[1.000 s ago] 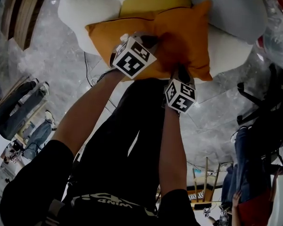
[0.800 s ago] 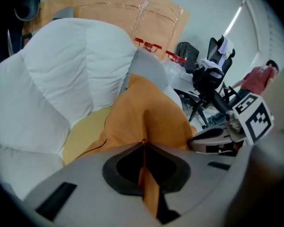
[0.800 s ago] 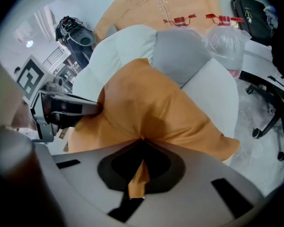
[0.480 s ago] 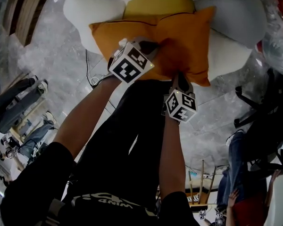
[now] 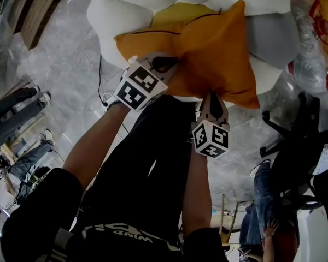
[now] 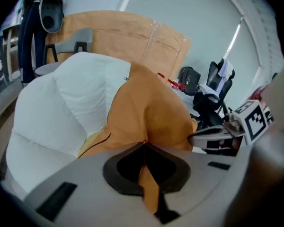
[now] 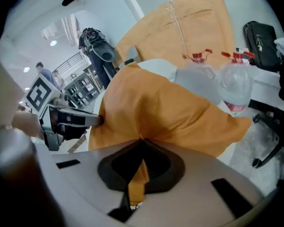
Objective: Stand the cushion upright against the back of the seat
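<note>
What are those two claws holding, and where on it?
Both hold the orange cushion: left gripper and right gripper each pinch fabric along its near edge.

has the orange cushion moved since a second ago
Yes. The orange cushion has risen over the white seat: in the head view it now covers more of the yellow cushion behind it.

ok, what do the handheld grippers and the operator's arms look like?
Both pale grey with black-lined jaws: left gripper, right gripper. Each carries a white cube printed with black square markers. Black short sleeves, forearms bare.
</note>
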Available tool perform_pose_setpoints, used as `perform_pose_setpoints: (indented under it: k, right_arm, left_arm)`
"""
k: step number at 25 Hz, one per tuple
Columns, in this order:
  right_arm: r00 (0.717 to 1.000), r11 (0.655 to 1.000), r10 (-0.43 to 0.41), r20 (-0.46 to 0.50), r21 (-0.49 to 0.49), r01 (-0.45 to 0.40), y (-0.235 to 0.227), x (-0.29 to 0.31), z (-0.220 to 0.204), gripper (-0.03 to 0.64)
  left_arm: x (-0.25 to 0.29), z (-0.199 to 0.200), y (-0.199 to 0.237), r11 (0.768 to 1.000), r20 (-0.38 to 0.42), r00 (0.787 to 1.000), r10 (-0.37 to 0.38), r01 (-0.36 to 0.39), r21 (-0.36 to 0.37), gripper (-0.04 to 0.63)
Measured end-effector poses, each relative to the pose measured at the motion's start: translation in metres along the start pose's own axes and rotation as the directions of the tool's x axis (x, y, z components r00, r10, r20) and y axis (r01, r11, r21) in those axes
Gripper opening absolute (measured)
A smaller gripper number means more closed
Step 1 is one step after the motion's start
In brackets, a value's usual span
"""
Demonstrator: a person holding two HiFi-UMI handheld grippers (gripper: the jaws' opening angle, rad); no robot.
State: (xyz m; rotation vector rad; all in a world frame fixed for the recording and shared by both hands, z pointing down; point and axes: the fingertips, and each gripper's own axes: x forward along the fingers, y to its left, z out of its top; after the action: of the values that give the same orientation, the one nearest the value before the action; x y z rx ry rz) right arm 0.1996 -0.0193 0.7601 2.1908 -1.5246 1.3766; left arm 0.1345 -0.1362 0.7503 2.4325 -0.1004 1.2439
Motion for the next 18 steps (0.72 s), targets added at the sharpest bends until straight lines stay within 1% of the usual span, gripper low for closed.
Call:
perform_pose_setpoints:
  k: [2,7,10,13,18]
  right_arm:
    - [0.999,0.999,0.007,0.041,-0.033,-0.005,0.006,-0.006,0.029,0.025]
    - [0.99,0.993,0.041,0.136,-0.117,-0.025,0.021,-0.013,0.105,0.025]
    - [0.979,0.985,0.069,0.193,-0.167,-0.037,0.033,-0.017,0.144,0.025]
    - [0.965,0.976,0.099,0.243,-0.211,-0.047,0.048,-0.014,0.182,0.025]
    - [0.94,0.952,0.17,0.295,-0.294,-0.08,0.082,-0.001,0.241,0.025]
  left_arm:
    - [-0.015,0.015,0.0,1.0,0.024,1.0,-0.002,0.003,-0.024,0.014]
    - [-0.045,0.063,0.011,0.998,0.143,0.989,0.027,-0.019,-0.054,0.012]
    - [-0.063,0.087,0.019,0.997,0.23,0.972,0.047,-0.032,-0.068,0.012]
    - [-0.079,0.105,0.028,0.996,0.29,0.955,0.061,-0.037,-0.087,0.012]
    - [-0.103,0.131,0.057,0.987,0.393,0.911,0.127,-0.075,-0.145,0.012]
